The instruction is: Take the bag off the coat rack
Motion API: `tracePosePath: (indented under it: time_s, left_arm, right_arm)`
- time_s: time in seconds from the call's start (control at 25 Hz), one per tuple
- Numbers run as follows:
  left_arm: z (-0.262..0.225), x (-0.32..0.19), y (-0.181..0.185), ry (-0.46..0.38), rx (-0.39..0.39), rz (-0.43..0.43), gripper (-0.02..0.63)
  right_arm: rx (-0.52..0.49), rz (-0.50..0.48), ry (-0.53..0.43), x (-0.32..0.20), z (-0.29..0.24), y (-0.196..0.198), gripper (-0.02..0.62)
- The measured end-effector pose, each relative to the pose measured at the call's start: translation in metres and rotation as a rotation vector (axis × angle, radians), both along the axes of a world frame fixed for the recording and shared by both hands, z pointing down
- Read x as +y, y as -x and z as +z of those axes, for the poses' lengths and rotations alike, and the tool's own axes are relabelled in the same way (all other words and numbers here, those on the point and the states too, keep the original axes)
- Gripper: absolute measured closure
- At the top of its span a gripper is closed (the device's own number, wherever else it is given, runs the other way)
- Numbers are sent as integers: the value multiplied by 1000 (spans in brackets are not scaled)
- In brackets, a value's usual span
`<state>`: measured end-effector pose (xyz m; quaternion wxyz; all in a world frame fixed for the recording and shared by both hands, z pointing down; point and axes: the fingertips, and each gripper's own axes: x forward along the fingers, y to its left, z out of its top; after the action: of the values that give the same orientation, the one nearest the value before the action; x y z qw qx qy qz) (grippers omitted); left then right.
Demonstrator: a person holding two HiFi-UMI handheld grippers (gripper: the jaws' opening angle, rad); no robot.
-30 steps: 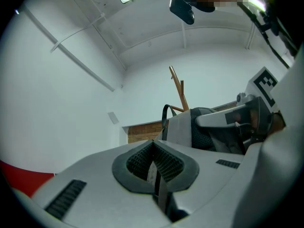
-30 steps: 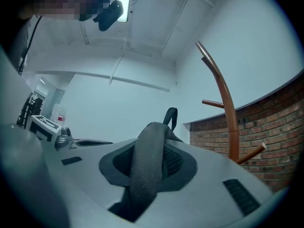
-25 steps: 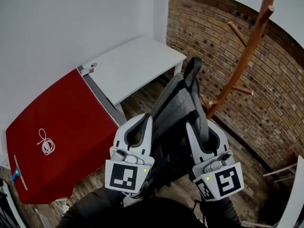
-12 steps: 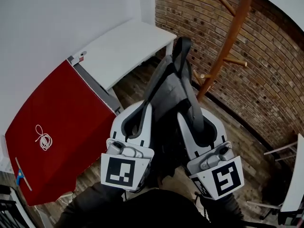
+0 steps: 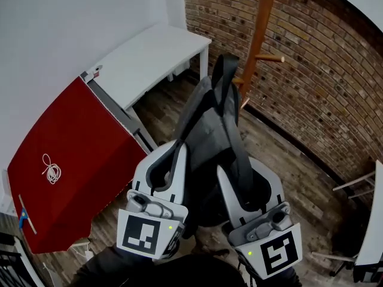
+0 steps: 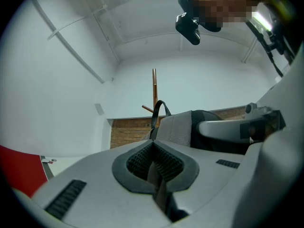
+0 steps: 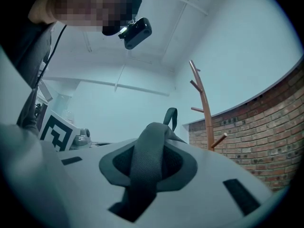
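Left gripper (image 6: 154, 163): jaws pinched on a thin strap (image 6: 157, 189) of the bag. Right gripper (image 7: 148, 171): jaws clamped on the wide strap (image 7: 142, 151).

Bag (image 5: 209, 136) hangs between your two grippers, just ahead of them, with its top loop (image 5: 222, 70) free. Rack (image 5: 261, 34) stands beyond the bag, ahead and to the right, apart from it.

Judged: lift-off is done and you are in the carry-away. Next: hold both grips firm, keep the loop clear of the peg (image 5: 270, 58), and pick a spot to set the bag down.
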<state>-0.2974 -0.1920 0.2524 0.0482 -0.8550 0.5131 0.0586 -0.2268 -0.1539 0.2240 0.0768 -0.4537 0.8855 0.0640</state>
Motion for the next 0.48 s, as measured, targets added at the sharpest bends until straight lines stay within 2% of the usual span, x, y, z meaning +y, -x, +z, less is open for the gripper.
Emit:
tracePosePath:
  time_s: [0.08, 0.24, 0.48]
  left_arm:
    - [1, 20, -16, 15, 2, 12, 597]
    - [-9, 56, -55, -24, -10, 48, 597]
    - [-13, 118, -125, -5, 19, 193, 597]
  right_arm:
    - [5, 0, 21, 22, 5, -15, 509]
    - [6, 17, -2, 60, -1, -53, 509]
    - [22, 142, 24, 123, 8, -107, 509]
